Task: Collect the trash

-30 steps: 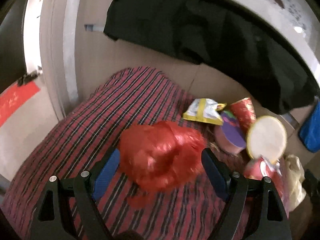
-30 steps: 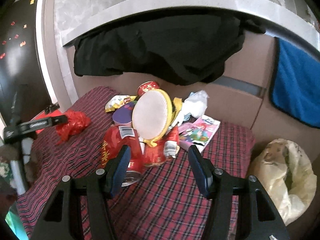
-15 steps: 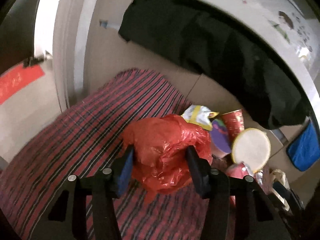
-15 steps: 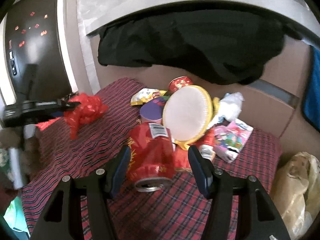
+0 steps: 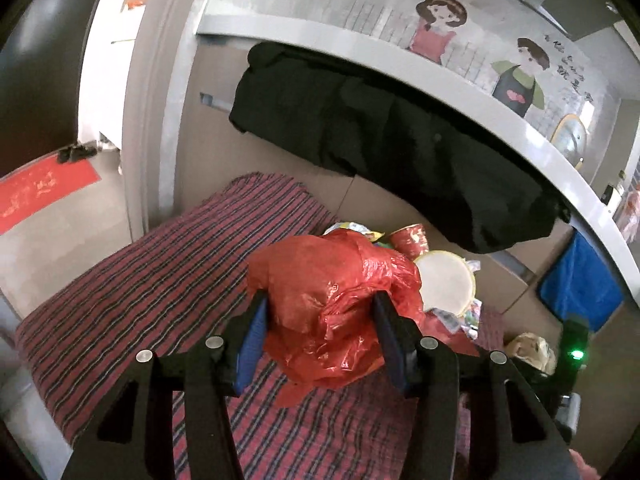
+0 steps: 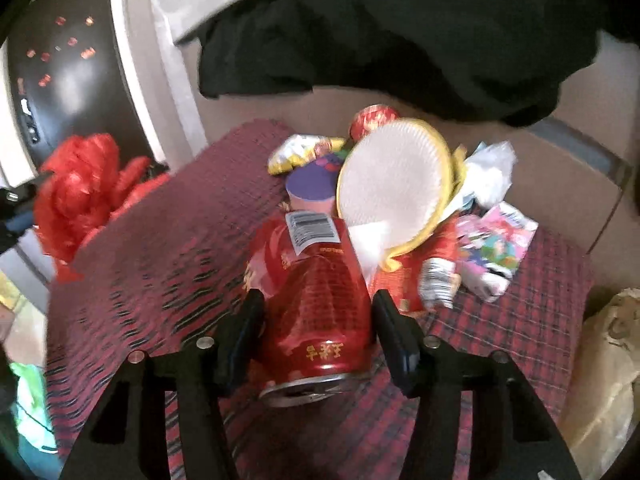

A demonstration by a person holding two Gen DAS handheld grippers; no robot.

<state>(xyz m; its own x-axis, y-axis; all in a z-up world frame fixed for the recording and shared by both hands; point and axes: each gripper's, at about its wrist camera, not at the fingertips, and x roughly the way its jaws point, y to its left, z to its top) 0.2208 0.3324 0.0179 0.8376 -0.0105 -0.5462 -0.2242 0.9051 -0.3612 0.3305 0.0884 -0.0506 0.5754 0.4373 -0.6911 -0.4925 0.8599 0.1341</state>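
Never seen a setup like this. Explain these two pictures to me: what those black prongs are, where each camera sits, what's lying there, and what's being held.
No robot here: a person carries a two-finger gripper in each hand, each with a camera looking along its fingers. In the left view, the left gripper is shut on a crumpled red plastic bag. In the right view, the right gripper has its fingers around a dented red can. On the plaid cloth lies a trash pile: a paper plate, a purple cup, a snack wrapper and a pink packet.
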